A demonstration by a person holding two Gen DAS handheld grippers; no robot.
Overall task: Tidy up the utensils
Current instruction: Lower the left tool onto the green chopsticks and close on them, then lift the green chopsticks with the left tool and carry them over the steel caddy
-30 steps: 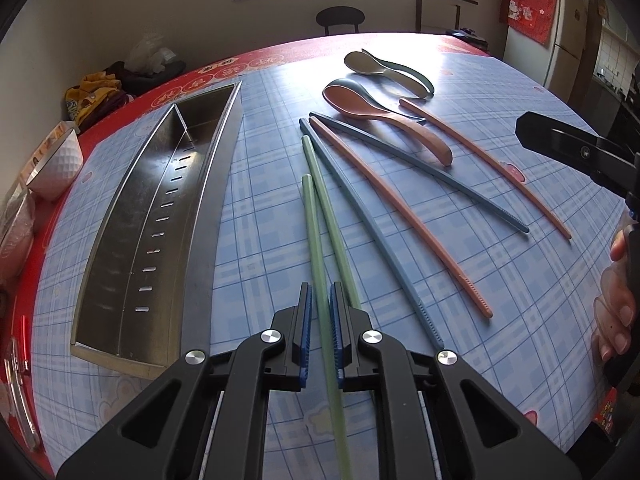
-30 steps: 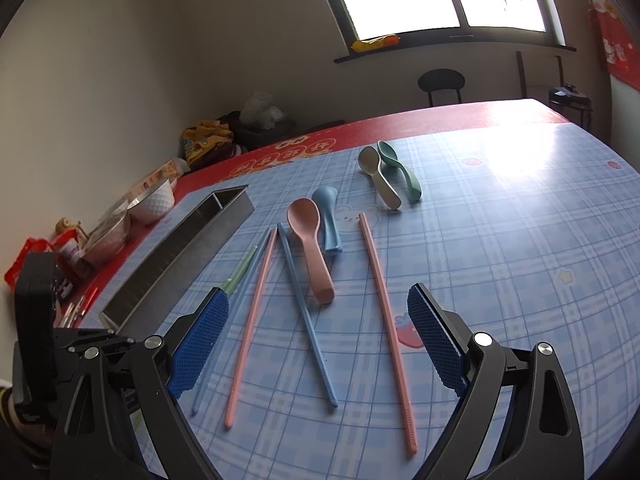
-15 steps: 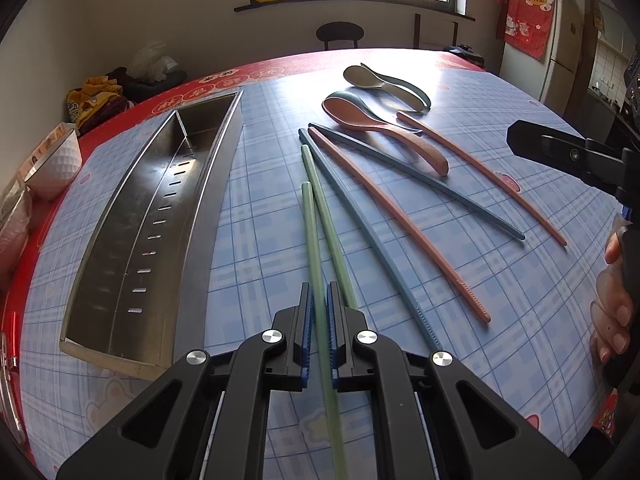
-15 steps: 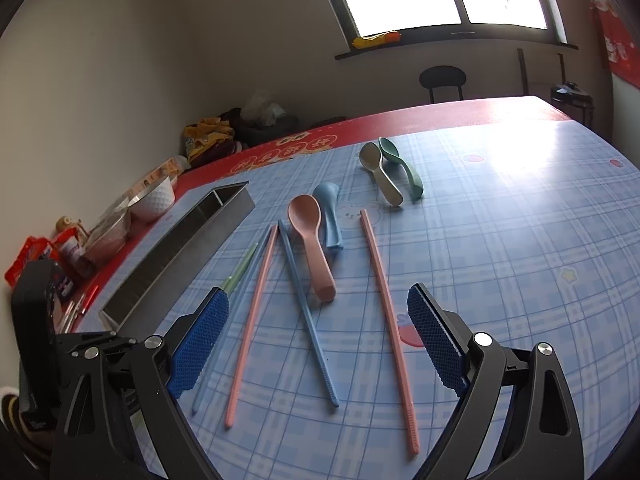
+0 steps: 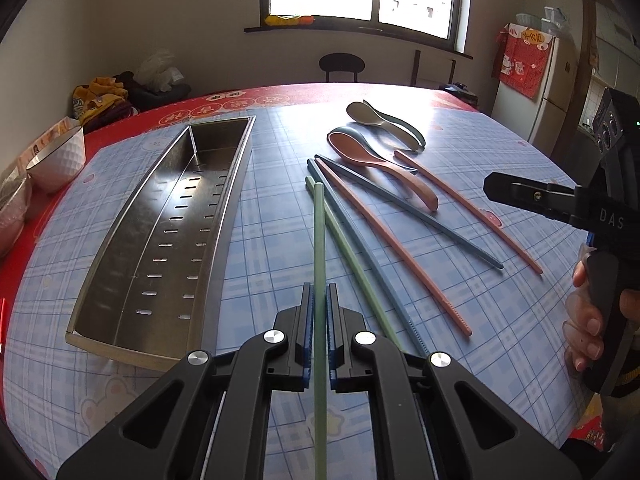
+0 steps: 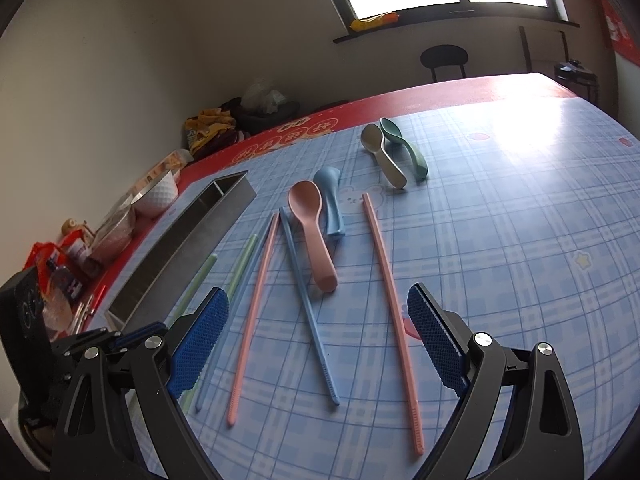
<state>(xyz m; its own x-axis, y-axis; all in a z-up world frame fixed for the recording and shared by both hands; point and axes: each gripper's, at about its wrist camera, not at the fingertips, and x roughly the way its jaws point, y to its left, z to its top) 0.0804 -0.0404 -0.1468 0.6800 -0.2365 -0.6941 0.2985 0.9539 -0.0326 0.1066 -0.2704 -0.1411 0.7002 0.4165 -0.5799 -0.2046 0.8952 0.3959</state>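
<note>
- Change over the last second: the left gripper [image 5: 319, 316], its jaws closed on one long pale green plastic chopstick [image 5: 319, 240], had raised that chopstick off the blue plaid tablecloth [image 5: 500, 320]; earlier it lay flat beside its twin, and now its far tip stood above and across the second green chopstick [image 5: 352, 264], which stayed on the cloth.
- Meaning for the task: the pick appeared complete, so the next step was probably a carry leftward to the long perforated stainless-steel tray [image 5: 168, 240], which held no utensils yet.
- Left gripper pose: low over the near table edge, pointing forward along the chopstick, with the tray just to its left.
- Right gripper [image 6: 316, 340]: jaws spread wide and holding nothing, hovering above the near ends of the remaining utensils; the person's right hand [image 5: 588, 320] showed at the left view's edge.
- Remaining on the cloth: two pink chopsticks [image 6: 256, 304], two blue chopsticks [image 6: 308, 300], a pink spoon [image 6: 314, 232], a blue spoon [image 6: 330, 200], a cream spoon [image 6: 384, 156] and a green spoon [image 6: 406, 148], all well apart from the tray.
</note>
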